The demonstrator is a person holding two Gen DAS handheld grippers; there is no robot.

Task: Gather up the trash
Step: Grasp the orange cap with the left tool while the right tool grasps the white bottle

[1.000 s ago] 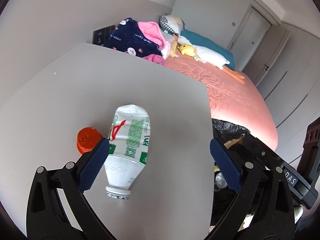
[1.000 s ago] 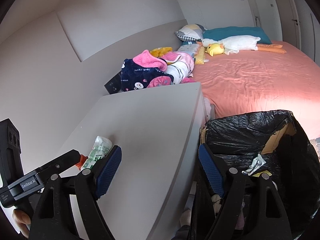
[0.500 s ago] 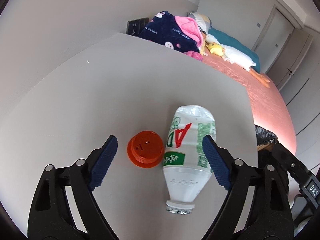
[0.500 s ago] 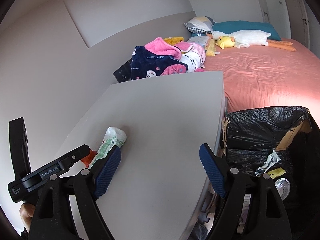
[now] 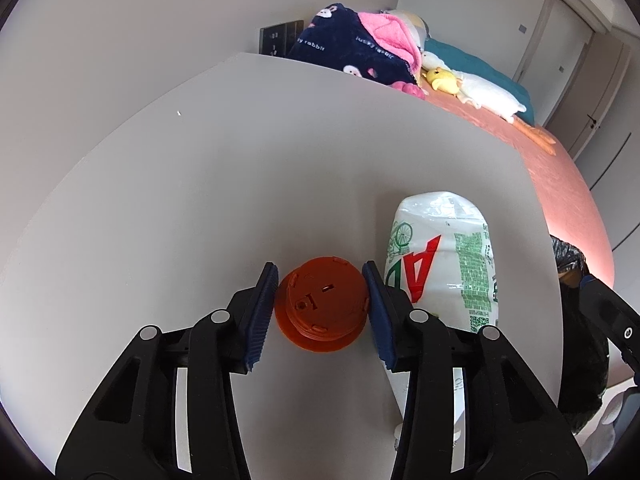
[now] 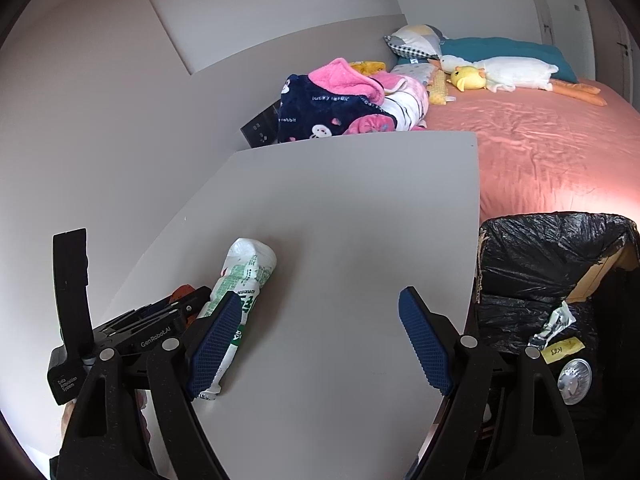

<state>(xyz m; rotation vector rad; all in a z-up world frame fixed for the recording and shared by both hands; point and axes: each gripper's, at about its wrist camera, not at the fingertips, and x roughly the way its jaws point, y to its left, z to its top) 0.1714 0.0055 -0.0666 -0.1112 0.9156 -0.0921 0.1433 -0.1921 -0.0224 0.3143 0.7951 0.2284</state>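
Grey table (image 5: 200,184), crushed bottle (image 5: 444,264) beside orange cap (image 5: 324,304)

The left gripper (image 5: 322,312) is shifting off the crushed bottle (image 5: 442,264), which now lies just outside its right finger, and is closing its fingers (image 5: 262,312) around the orange cap (image 5: 322,308), which sits between them. The right gripper (image 6: 320,340) is swinging away from the trash bag (image 6: 560,256) over the table (image 6: 340,208).

A navy and pink blanket (image 6: 340,108) lies heaped beyond the grey desk (image 6: 340,208). On the pink bed (image 6: 540,148) rest a white plush goose (image 6: 508,72) and a teal pillow (image 6: 500,46).
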